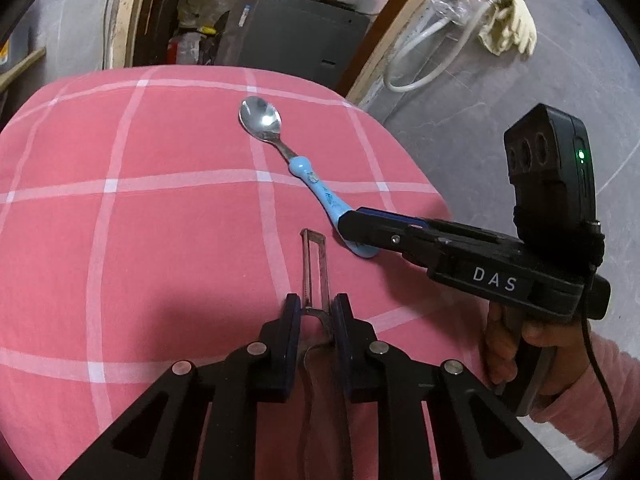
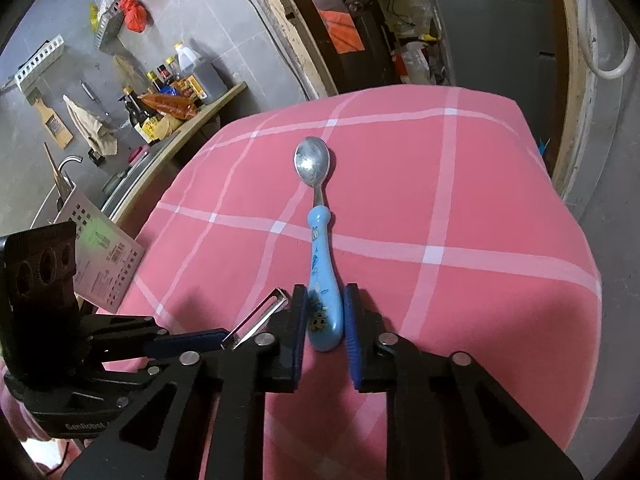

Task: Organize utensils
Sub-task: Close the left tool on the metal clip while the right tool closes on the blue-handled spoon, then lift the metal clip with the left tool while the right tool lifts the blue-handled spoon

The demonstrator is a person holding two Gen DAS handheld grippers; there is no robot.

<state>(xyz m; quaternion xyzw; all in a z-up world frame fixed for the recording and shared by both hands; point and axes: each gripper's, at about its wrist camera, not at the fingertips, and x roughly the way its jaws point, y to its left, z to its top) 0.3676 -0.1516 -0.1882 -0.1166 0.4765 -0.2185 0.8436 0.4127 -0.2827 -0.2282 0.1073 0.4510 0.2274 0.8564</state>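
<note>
Pink checked cloth (image 1: 140,240) covers the counter; a kitchen shelf with bottles (image 2: 168,92) stands beyond its far edge.

Item 1, nearest: peeler (image 1: 316,268), lying on the cloth, its neck between the fingers of the left tool (image 1: 316,312), which sit close on either side and appear clamped on it.

Item 2: spoon (image 2: 320,264) with a blue handle, bowl pointing away, flat on the cloth. The right tool (image 2: 324,316) brackets the handle end, seemingly pinching it, though firm contact cannot be confirmed.

Status: both utensils grasped or nearly so, neither lifted. No holder or tray is visible; sorting looks barely begun.
</note>
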